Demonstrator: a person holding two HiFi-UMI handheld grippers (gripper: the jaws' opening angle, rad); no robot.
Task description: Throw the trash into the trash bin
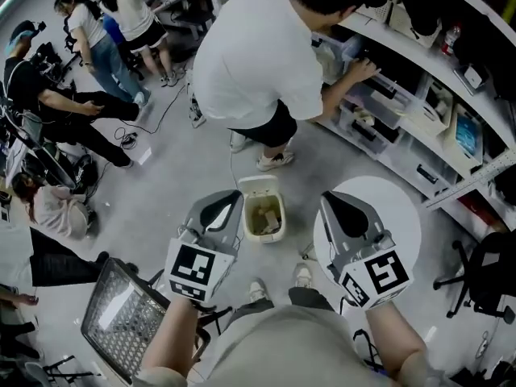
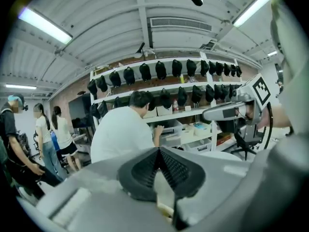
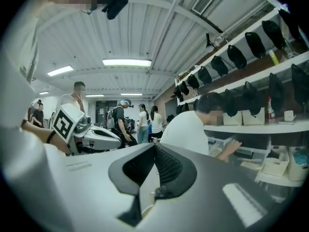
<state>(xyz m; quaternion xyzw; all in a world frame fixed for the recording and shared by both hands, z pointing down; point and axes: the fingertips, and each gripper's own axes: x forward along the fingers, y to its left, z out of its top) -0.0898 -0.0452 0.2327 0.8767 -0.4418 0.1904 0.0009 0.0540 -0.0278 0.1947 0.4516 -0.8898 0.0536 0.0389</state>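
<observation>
The trash bin (image 1: 264,208) stands open on the floor just ahead of my feet, with pale crumpled scraps (image 1: 264,214) lying in it. Its long axis runs away from me toward the person in the white shirt (image 1: 258,55). It sits below and between my two claws. In the head view it lies just beside my left claw (image 1: 219,206), while my right claw (image 1: 339,204) hangs farther off over the round white desk (image 1: 403,208). So I judge the left hand the nearer one. Only the head view shows the bin. Both gripper views look level across the room at the shelves (image 2: 193,88) and miss it entirely. They do show that the jaws of each claw meet at the tips, with no trash between them.
</observation>
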